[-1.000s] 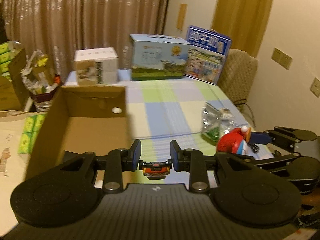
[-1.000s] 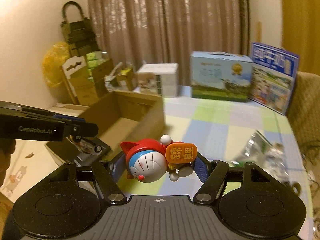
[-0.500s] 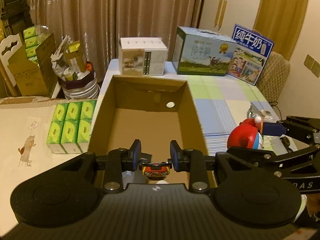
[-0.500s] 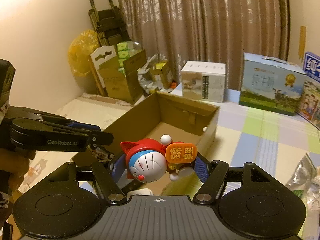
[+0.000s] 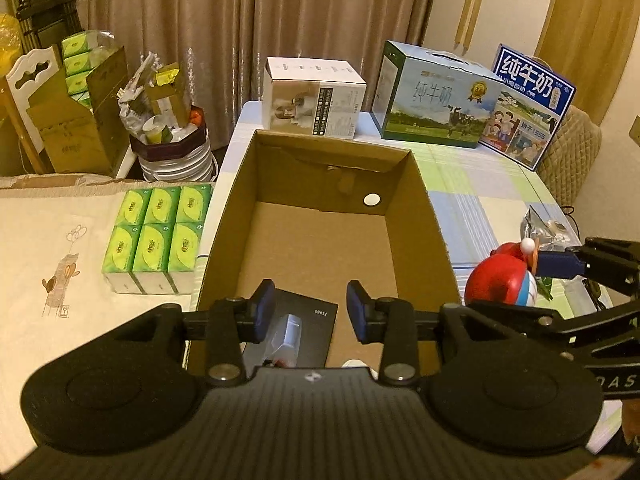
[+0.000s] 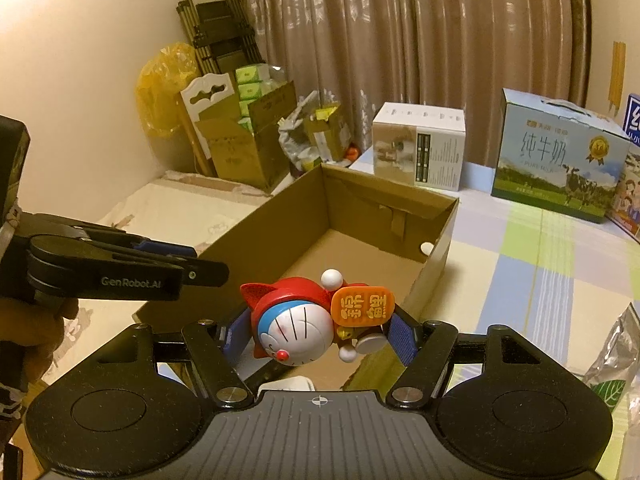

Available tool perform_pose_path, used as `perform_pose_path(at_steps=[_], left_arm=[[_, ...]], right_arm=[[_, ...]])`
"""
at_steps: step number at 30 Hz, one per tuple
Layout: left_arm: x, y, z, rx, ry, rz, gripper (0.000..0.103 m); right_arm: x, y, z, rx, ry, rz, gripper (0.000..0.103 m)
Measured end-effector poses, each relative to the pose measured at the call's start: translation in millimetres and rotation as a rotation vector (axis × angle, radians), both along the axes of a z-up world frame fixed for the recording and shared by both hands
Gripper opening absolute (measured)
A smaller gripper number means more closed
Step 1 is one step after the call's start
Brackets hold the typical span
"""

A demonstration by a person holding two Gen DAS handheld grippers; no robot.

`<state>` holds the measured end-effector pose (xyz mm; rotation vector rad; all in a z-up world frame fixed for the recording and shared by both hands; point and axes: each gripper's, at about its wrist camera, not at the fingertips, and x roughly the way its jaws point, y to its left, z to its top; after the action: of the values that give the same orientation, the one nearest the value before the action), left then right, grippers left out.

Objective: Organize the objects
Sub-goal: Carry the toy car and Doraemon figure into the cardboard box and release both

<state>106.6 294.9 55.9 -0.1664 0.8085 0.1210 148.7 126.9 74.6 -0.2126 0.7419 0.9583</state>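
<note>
Cardboard box point(image 5: 320, 184) is my landmark. My left gripper point(image 5: 310, 316) hangs released over its near end, above a dark booklet point(image 5: 296, 332) and a small packet point(image 5: 286, 336) lying inside. My right gripper point(image 6: 318, 334) is clenched on the cat figurine point(image 6: 298, 326), just outside the box's near right wall. I think I should lift over this wall, then release low. The left gripper is close and could get in the way; a foil bag point(image 6: 616, 360) lies further right of the box.

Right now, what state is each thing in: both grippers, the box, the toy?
Left gripper: open, empty, over the box's near end.
Right gripper: shut on the toy.
Toy: held on its side, above the box's near right corner.
Box: open-topped, a black card and small packet inside.
</note>
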Motion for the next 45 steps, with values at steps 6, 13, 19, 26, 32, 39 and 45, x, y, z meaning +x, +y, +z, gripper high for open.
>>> perform_pose_path(at_steps=[6,13,19,26,32,39,45], left_arm=[[-6.7,5.4,-0.6,-0.009,0.003,0.017,0.036],[-10.4,6.7,-3.0,-0.011,0.014,0.019,0.037],[-10.4,6.0,-4.2,-0.008,0.019,0.014,0.037],[-9.4,6.4,-7.2,-0.006,0.027,0.011,0.037],[-9.7,8.6,-9.6,-0.009,0.031,0.014,0.038],[-9.3,10.6,-10.9,-0.015,0.029,0.016,0.042],[-10.0,10.3,-11.7,-0.021,0.033,0.017,0.044]], right_arm=[[-3.5,2.0,-2.0,-0.005,0.006,0.005,0.067],[-4.8,7.3,-3.5,-0.011,0.008,0.014,0.067],[-5.0,10.5,-8.5,-0.023,0.015,0.015,0.067],[-5.1,14.6,-11.4,-0.029,0.02,0.017,0.067],[-4.5,18.2,-15.3,-0.038,0.029,0.019,0.067],[1.8,20.6,-21.7,-0.03,0.061,0.027,0.067],[5.1,13.8,-19.4,-0.004,0.06,-0.007,0.068]])
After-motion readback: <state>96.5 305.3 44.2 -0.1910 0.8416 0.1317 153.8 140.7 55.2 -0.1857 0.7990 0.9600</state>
